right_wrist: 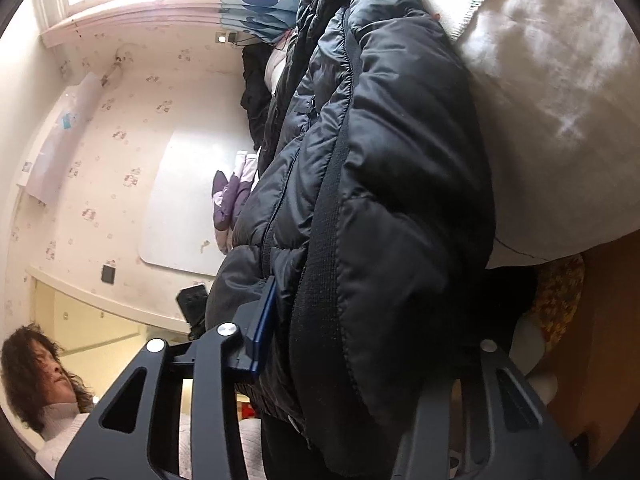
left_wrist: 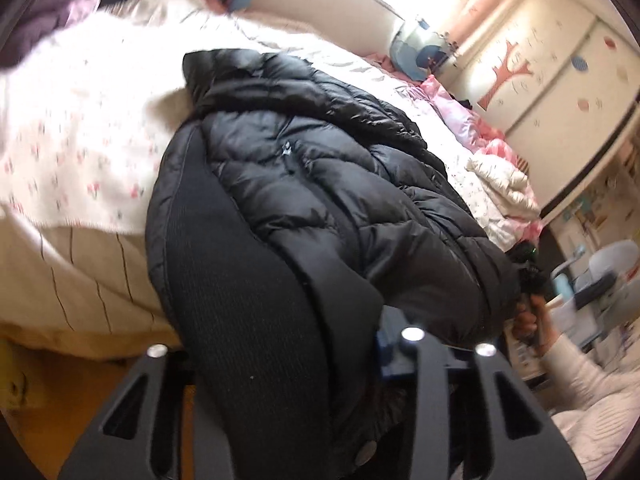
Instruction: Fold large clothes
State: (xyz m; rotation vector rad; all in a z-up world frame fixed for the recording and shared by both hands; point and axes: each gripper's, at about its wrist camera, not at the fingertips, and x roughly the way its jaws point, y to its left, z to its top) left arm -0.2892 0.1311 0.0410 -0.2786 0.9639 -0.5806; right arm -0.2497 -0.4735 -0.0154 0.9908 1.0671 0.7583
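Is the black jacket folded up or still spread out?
Partly folded: the jacket lies doubled lengthwise on the bed, one side lapped over the other.

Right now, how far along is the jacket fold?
Done: the black jacket lies lengthwise on the bed, already doubled over. In hand: its near edge sits between the jaws of the left hand-held gripper and right hand-held gripper. Left: further folds into a compact bundle.

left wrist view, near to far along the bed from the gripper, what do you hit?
Left gripper → black puffer jacket → floral bedsheet → blue patterned pillow by the headboard → pink curtain at the bright window.
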